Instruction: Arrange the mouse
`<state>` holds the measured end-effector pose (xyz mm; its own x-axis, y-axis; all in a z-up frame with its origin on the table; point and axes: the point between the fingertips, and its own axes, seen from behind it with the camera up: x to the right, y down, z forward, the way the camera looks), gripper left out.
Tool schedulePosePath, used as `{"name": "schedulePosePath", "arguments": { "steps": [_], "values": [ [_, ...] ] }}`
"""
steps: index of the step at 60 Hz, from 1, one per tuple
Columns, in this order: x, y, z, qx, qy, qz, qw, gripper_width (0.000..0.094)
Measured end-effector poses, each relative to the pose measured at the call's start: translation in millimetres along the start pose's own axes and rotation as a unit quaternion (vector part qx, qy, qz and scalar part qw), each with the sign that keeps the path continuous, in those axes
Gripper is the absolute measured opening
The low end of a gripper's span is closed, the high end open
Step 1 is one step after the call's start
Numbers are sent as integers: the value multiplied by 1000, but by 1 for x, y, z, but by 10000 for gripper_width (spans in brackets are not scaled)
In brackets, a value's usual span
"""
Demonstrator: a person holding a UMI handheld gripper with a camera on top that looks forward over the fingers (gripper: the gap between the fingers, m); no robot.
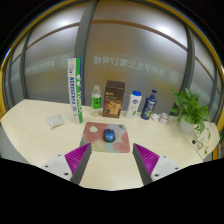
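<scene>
Hovering claw (112,158) spread, empty; one mouse (109,136) on one mousepad (116,142); three bottles (135,104) beyond.

blue mouse (108,135) on mousepad (113,139)

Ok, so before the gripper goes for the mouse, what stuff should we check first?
1. Gripper open wide enough: ok, both fingers are spread apart with nothing between them.
2. Mouse in sight: ok, it lies just ahead of the fingers.
3. Mouse on its mousepad: ok.
4. Path to the mouse free: ok, the bare table lies between.
5. Bottles out of the way: ok, they stand beyond the mousepad.
6. Which way the mouse points: cannot tell.
</scene>
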<state>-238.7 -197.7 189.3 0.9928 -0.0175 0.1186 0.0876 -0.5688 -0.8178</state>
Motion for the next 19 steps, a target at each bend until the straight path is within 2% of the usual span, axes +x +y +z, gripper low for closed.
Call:
{"name": "schedulePosePath", "arguments": {
  "steps": [19],
  "values": [
    [-9, 26, -46, 1, -5, 2, 1000, 850]
  ]
}}
